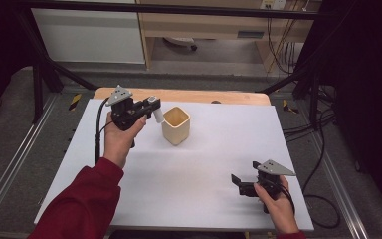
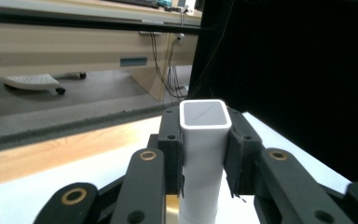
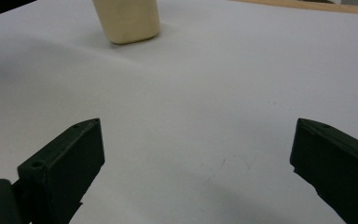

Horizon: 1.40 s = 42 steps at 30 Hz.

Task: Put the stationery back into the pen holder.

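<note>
Two fingers (image 2: 172, 154) hide white block's (image 2: 204, 140) sides; cup (image 3: 128, 18) top cut off

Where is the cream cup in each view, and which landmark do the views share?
High view: the cream cup stands centre-left on the white table.
Left gripper view: I cannot make it out.
Right gripper view: top left, cut by the edge.
Shared landmark: the white table.

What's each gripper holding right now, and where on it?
Left gripper clamps a white rectangular stick on its sides, just below the top end. Right gripper holds nothing.
</note>
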Tool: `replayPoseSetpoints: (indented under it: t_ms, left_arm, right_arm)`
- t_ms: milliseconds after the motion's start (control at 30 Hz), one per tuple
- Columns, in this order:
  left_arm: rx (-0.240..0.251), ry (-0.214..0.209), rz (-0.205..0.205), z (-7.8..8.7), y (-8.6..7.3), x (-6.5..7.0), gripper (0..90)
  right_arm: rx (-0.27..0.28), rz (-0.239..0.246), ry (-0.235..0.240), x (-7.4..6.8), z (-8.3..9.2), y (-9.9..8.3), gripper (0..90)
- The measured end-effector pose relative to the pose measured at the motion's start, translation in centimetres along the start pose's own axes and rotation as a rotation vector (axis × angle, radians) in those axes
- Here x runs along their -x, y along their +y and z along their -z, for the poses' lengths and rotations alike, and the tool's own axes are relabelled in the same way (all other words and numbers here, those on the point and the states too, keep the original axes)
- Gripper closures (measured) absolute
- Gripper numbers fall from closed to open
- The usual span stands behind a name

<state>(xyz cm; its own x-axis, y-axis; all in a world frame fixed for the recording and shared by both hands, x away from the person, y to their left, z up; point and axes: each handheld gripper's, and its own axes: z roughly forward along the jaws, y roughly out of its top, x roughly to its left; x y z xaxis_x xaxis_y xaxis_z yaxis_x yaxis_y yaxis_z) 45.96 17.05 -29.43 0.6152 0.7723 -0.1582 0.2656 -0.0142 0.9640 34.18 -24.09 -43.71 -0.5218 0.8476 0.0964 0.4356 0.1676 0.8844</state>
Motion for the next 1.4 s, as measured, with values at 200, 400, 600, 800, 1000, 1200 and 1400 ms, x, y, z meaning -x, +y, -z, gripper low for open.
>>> replayPoseSetpoints:
  t_ms: [200, 400, 600, 800, 1000, 1200, 1400]
  left_arm:
    - [0.01, 0.014, -0.017, -0.8, 0.8, -0.4, 70.8]
    - [0.022, 0.027, -0.031, -1.4, 1.3, -0.6, 70.8]
    - [0.038, 0.038, -0.018, -2.1, 1.5, -0.8, 70.8]
    - [0.041, 0.049, -0.027, -2.7, 1.7, -0.7, 70.8]
    - [0.032, 0.047, -0.039, -2.9, 1.8, -0.6, 70.8]
    - [0.018, 0.061, -0.059, -3.4, 1.2, -0.6, 70.8]
    - [-0.005, 0.068, -0.077, -4.1, 0.5, -0.6, 70.8]
  right_arm:
    - [0.003, -0.014, 0.001, 0.1, 0.0, 0.0, 3.4]
    - [0.003, -0.009, 0.01, 0.0, -0.1, 0.1, 3.4]
    - [0.006, -0.008, 0.018, -0.2, -0.1, 0.2, 3.4]
    - [0.015, -0.017, 0.012, 0.0, 0.1, 0.0, 3.4]
    - [0.012, -0.013, 0.013, -0.1, 0.0, 0.1, 3.3]
    - [0.013, -0.017, 0.01, -0.1, 0.1, 0.1, 3.2]
    - [0.011, -0.018, 0.006, 0.0, 0.1, 0.0, 3.2]
